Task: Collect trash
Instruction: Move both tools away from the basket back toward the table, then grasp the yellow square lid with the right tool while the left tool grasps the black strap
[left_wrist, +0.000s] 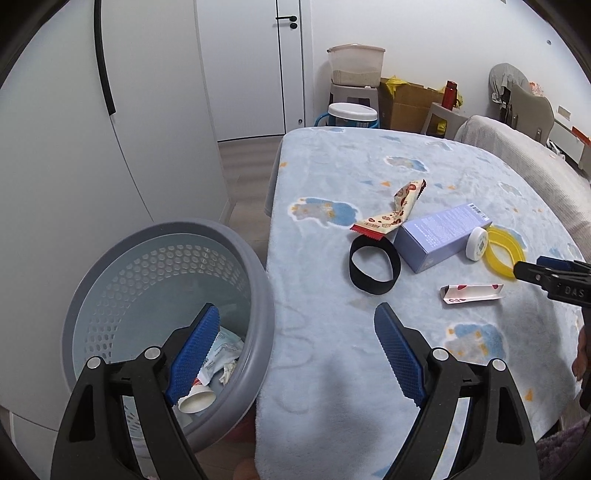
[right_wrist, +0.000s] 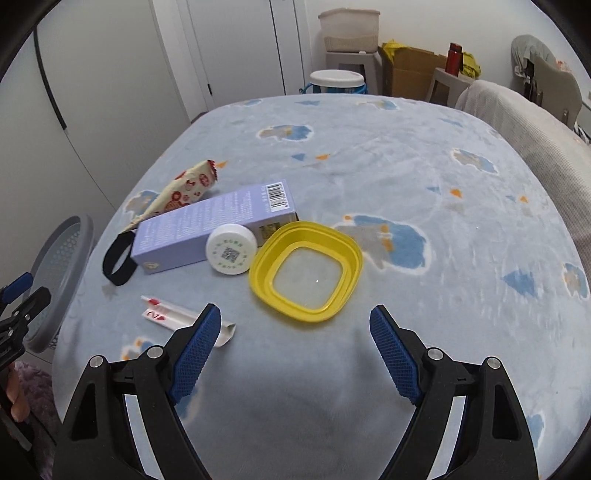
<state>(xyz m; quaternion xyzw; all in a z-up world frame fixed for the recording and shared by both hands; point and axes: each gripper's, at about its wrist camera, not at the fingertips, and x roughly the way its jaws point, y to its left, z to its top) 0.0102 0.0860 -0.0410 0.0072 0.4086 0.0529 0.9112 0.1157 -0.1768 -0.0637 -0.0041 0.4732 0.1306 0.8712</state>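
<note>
On the table (right_wrist: 369, 155), covered by a pale blue fleece blanket printed with blue-and-grey clouds and small orange and blue triangles, the trash lies in a loose cluster towards the left side. Beside the table's left edge stands a grey perforated bin (left_wrist: 110, 266), round, with crumpled wrappers and a white paper cup (left_wrist: 197, 400) already at its bottom. Largest of the cluster is a lilac carton (right_wrist: 214, 229), long and lying flat, with a barcode at its far end. Just beside its right end sits a yellow square lid (right_wrist: 306, 269) with a clear centre. Behind the carton lies a cream snack wrapper (right_wrist: 184, 192), twisted, printed in red, with a red crimped edge. A black elastic band (right_wrist: 118, 262) forms a loop touching the carton's left end. Nearer lies a flattened white wrapper (right_wrist: 173, 314) with red marks. A small round white jar (right_wrist: 231, 254) with a QR label leans against the carton.

The left gripper (left_wrist: 295, 354) hangs between bin and table, jaws wide apart and empty. The right gripper (right_wrist: 295, 354) hovers over the blanket, jaws wide apart too, holding nothing
</note>
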